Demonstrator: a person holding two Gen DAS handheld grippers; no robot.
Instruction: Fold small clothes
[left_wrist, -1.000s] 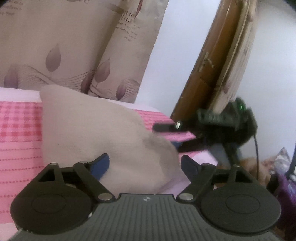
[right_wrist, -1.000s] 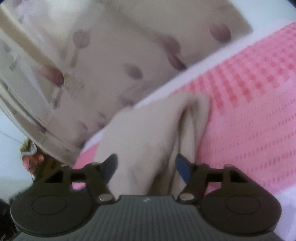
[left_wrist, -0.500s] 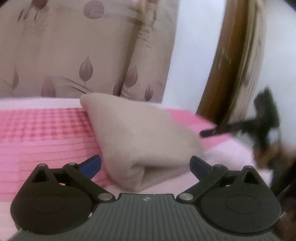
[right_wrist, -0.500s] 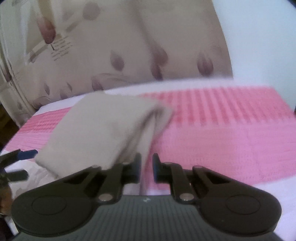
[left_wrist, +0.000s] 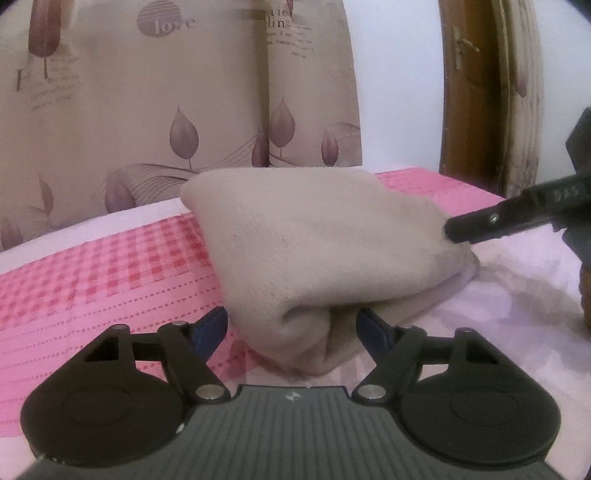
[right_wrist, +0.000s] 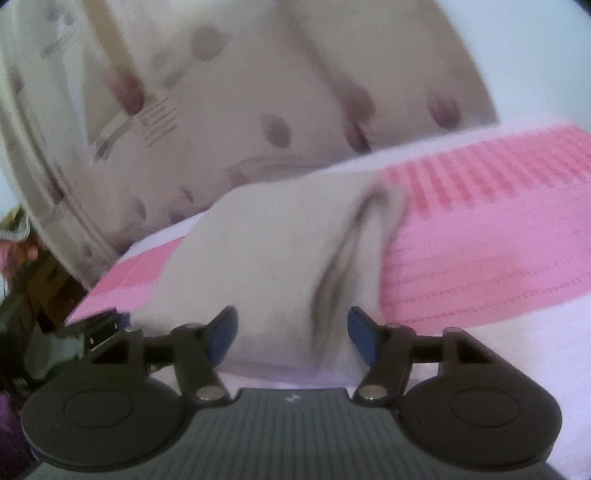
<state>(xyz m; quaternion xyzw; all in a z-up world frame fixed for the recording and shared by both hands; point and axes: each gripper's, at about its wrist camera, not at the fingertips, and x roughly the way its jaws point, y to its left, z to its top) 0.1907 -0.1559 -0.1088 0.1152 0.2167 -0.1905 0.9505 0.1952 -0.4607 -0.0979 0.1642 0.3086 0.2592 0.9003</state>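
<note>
Beige knit garment (left_wrist: 314, 251), folded into a thick soft bundle, flat on the pink checked bedspread (left_wrist: 110, 280)

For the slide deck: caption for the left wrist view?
Left claw closing around the folded beige cloth on the pink bedspread.

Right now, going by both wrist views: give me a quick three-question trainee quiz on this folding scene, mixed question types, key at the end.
1. True or false: the beige garment lies bundled on the pink checked bedcover.
2. Multiple choice: What hangs behind the bed? A) a leaf-print curtain B) a mirror C) a bookshelf
3. Fill in: in the left wrist view, the corner of the garment sits ____ the fingers of the left gripper.

Key: 1 true; 2 A; 3 between. Note: the left gripper's jaws are closing around that corner, the pads not yet pressing; the right gripper is opening with cloth between its fingers.
</note>
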